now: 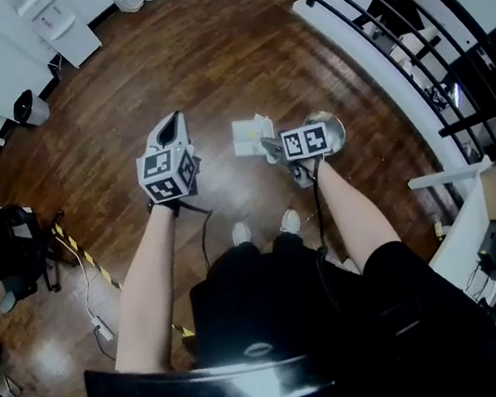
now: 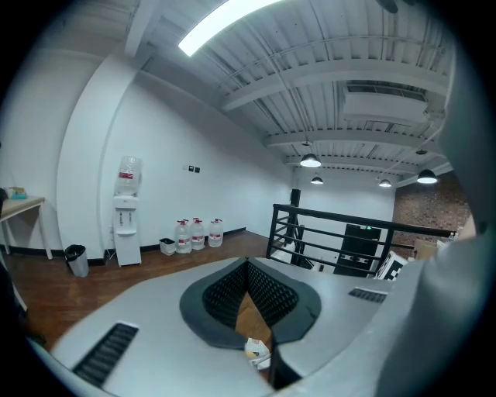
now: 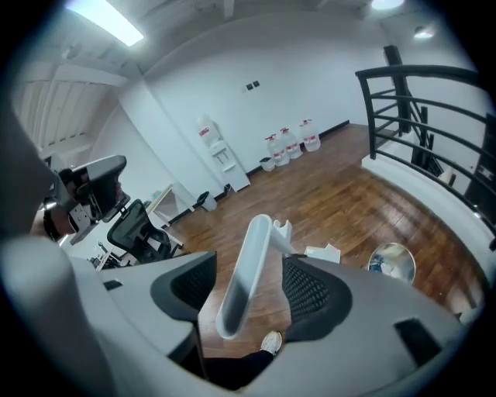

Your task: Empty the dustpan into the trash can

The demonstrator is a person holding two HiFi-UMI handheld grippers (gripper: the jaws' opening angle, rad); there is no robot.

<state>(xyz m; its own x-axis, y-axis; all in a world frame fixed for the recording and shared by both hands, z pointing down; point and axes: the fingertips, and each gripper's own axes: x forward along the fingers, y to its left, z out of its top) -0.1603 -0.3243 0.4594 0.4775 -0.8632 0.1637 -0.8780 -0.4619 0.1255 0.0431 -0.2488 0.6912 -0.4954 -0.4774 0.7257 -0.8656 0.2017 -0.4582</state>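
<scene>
The right gripper's [image 3: 248,267] fingers [image 3: 310,288] are standing apart with the white dustpan's [image 1: 251,134] handle [image 3: 242,279] loose between them, the dustpan sitting on the wooden floor [image 1: 204,49] just beside the silver trash can [image 1: 329,132], while the left gripper's [image 2: 248,271] fingers [image 2: 271,293] are pressing together, holding nothing.

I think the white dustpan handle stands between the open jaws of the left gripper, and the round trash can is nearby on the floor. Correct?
Only the side is wrong: the white dustpan handle stands between the open jaws of the right gripper, as the right gripper view shows. The left gripper is shut and empty. The round trash can is nearby on the floor.
</scene>
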